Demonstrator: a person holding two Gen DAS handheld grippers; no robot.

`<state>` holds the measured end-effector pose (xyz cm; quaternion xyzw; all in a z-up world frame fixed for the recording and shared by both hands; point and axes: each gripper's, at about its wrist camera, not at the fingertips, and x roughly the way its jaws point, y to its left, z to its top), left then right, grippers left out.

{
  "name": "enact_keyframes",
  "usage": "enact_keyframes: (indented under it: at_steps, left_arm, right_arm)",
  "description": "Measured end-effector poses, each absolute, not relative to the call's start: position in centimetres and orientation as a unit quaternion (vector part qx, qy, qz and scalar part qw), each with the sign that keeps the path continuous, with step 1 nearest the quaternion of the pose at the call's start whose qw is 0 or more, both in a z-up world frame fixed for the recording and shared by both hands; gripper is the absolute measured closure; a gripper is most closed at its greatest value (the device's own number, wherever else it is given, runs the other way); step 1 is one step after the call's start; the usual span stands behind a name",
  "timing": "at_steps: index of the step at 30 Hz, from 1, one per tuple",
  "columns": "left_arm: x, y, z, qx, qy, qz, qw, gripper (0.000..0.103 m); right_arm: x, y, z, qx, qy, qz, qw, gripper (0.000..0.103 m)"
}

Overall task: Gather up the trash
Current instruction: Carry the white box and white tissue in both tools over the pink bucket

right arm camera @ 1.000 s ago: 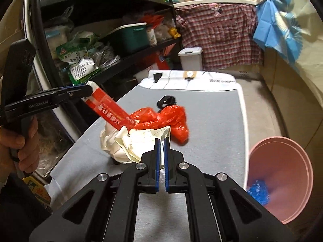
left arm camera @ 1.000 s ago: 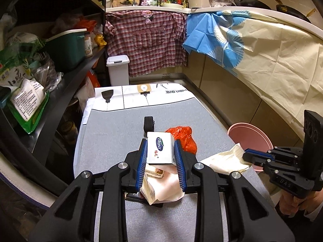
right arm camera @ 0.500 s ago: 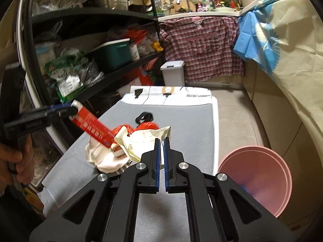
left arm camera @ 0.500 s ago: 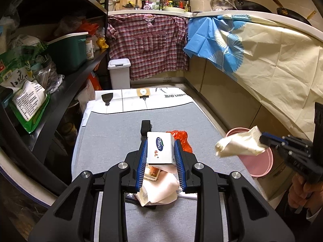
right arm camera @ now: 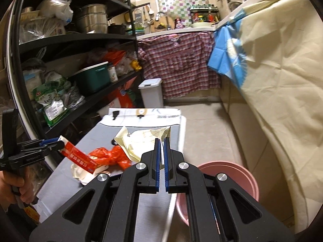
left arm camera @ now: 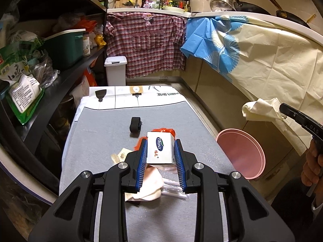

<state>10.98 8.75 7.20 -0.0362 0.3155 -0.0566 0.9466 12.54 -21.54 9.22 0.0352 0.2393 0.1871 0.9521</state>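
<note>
My left gripper (left arm camera: 160,151) is shut on a white and red carton (left arm camera: 160,150), held a little above the grey table (left arm camera: 105,129); it also shows in the right wrist view (right arm camera: 80,157). My right gripper (right arm camera: 162,141) is shut on a cream crumpled paper (right arm camera: 141,139), lifted in the air above and beyond the pink bin (left arm camera: 242,153), seen in the left wrist view (left arm camera: 260,111). An orange plastic bag (right arm camera: 109,155) and a cream wrapper (left arm camera: 148,189) lie on the table under the carton.
A small black object (left arm camera: 135,124) lies mid-table. The pink bin (right arm camera: 232,173) stands on the floor at the table's right edge. Black shelves (left arm camera: 50,84) full of goods run along the left. A white lidded bin (left arm camera: 116,70) stands beyond the table.
My right gripper has lifted the cream paper off the table and carried it up and to the right, over the pink bin side. My left gripper has raised the carton slightly.
</note>
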Motion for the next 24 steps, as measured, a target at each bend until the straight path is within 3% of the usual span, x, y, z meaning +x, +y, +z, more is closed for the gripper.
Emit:
enact_keyframes:
  at_steps: [24]
  left_arm:
    - [12.1,2.0,6.8,-0.037,0.326,-0.088,0.941,0.076]
  right_arm:
    - [13.8,-28.2,5.0,0.069,0.261,0.091,0.958,0.099]
